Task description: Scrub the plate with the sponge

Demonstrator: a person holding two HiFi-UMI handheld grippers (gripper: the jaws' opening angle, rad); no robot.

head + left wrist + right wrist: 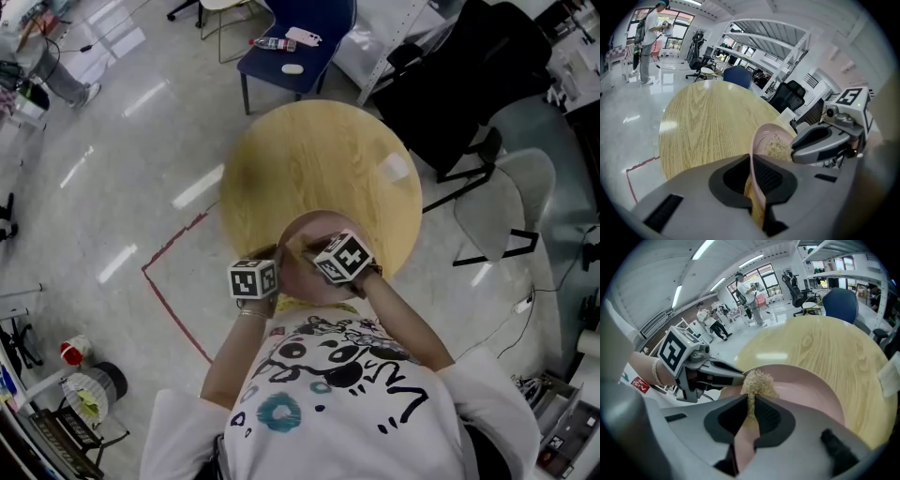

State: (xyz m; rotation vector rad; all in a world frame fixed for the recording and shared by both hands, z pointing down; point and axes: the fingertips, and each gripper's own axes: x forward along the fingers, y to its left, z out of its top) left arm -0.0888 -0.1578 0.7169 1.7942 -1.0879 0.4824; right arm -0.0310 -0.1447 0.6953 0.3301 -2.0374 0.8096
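Observation:
A pink plate sits at the near edge of the round wooden table. My left gripper is shut on the plate's near-left rim, and the plate shows edge-on and tilted between its jaws. My right gripper is shut on a tan fibrous sponge, which rests against the plate's inner face. In the left gripper view the sponge lies on the plate just under the right gripper's grey fingers. The left gripper's fingers meet the rim right beside the sponge.
A small white paper lies on the table's right part. A blue chair stands beyond the table, a black office chair and a grey chair to the right. Red tape marks the floor at left.

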